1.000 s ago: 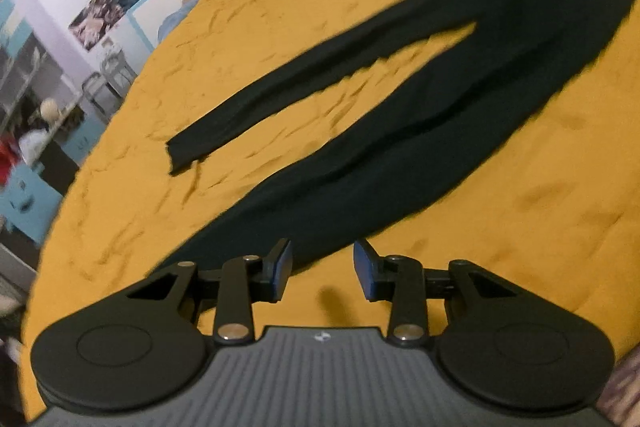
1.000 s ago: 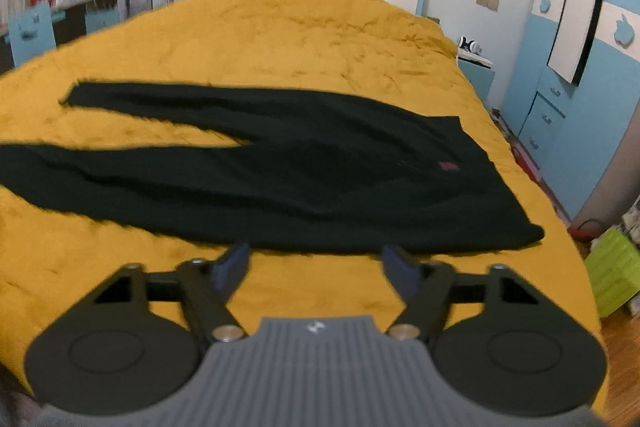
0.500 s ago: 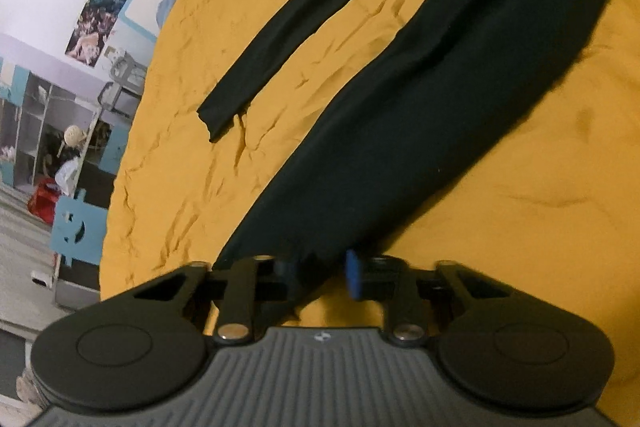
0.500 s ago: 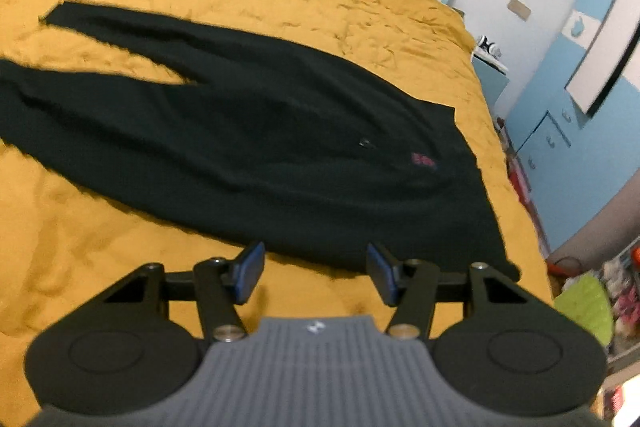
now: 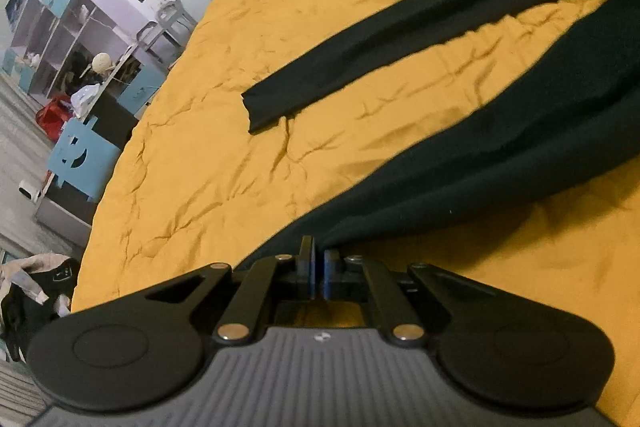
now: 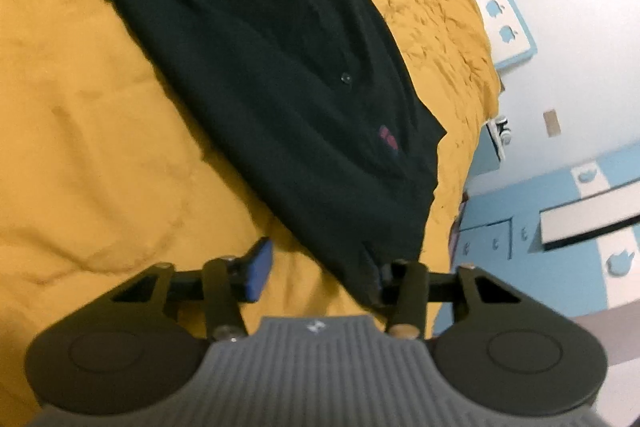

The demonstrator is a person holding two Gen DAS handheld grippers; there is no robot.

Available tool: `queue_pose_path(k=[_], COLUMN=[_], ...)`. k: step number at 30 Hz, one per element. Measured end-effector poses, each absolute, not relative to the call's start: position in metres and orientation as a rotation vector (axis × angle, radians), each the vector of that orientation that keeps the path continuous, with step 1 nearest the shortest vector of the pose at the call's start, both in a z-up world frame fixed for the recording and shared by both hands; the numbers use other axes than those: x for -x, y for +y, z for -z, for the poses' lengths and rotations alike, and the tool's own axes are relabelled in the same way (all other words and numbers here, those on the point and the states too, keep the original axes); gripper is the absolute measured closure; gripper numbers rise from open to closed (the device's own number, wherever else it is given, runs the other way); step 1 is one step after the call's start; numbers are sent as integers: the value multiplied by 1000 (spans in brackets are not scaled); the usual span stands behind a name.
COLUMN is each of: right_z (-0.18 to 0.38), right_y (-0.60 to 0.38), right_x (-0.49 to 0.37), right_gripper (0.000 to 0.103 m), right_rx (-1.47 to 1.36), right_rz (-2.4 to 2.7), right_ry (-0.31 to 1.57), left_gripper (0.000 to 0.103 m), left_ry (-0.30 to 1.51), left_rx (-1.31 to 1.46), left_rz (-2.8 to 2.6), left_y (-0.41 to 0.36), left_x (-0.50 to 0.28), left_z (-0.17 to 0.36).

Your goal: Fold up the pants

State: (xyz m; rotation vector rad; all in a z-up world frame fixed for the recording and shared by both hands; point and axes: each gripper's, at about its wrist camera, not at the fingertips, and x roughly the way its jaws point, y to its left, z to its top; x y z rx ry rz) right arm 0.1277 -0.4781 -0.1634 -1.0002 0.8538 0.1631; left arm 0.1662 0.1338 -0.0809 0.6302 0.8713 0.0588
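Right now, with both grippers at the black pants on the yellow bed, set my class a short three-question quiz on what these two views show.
1. True or false: the left gripper is shut on the near leg of the black pants.
2. Which best describes the right gripper?
A. Shut, gripping the bedspread
B. Open, with the waist corner of the pants at one finger
C. Shut on the far leg's cuff
3. Fill in: the pants lie on a ____ bedspread.

Key: 1 true; 2 B; 3 yellow.

Black pants (image 5: 460, 187) flat on yellow bed (image 5: 224, 163)
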Motion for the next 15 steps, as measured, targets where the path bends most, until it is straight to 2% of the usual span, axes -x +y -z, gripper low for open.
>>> queue_pose_path(k=[1, 2, 3, 10, 15], right_z=[165, 167, 167, 132, 92], right_y=[-479, -479, -478, -478, -478], right_x=[-129, -130, -130, -130, -167], right_gripper=[87, 99, 103, 103, 103], right_rx=[1014, 1026, 1031, 972, 885], right_rz=[-161, -157, -155, -80, -19], right_ry=[849, 839, 829, 702, 638], left_gripper=[99, 99, 99, 100, 100], left_ry=[867, 869, 875, 884, 879], left_rx=[-634, -634, -630, -589, -575], left_rz=[-63, -69, -77, -131, -189], left_y=[132, 131, 131, 133, 133], left_x=[-165, -166, -168, -178, -215], left_z=[81, 80, 79, 70, 55])
